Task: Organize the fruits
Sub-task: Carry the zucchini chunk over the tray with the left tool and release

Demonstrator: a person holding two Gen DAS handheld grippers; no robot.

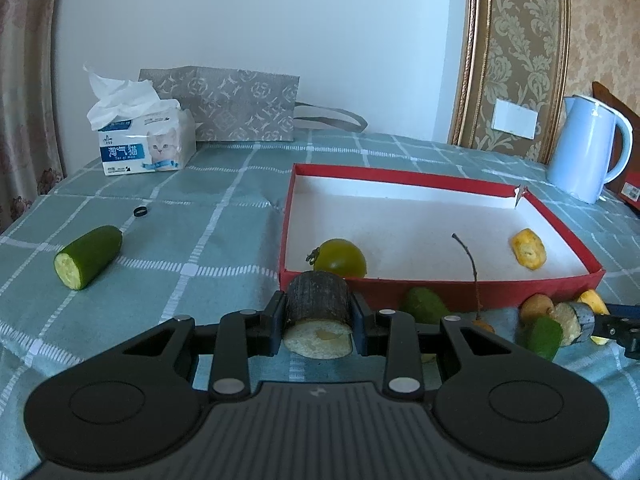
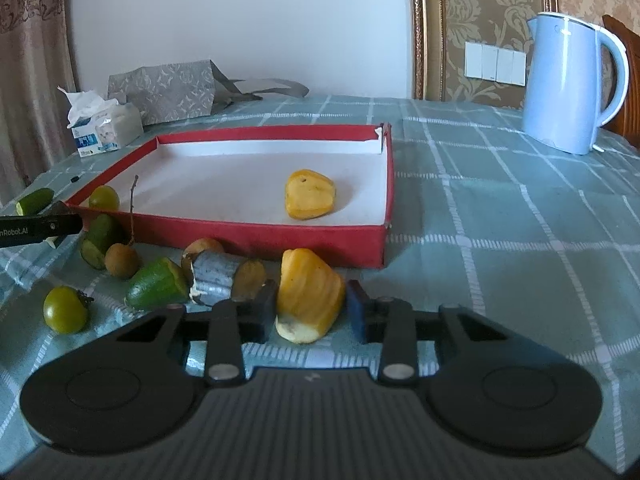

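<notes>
My left gripper [image 1: 319, 320] is shut on a dark-skinned fruit chunk with pale flesh [image 1: 318, 312], just in front of the red tray's [image 1: 440, 294] near wall. In the tray lie a green tomato [image 1: 340, 258] and a yellow fruit piece [image 1: 528, 249]. My right gripper [image 2: 312, 310] has its fingers around a yellow fruit piece [image 2: 308, 294] on the cloth before the tray [image 2: 260, 232]; the right pad stands slightly off it. Beside it lie a dark chunk [image 2: 214, 278], green pieces [image 2: 158, 284], longans [image 2: 122, 260] and a green tomato [image 2: 66, 309].
A cucumber piece [image 1: 88, 262] and a small black ring [image 1: 140, 211] lie on the checked cloth at left. A tissue box [image 1: 146, 146] and grey paper bag [image 1: 236, 104] stand at the back. A blue kettle [image 2: 568, 84] stands at the right rear.
</notes>
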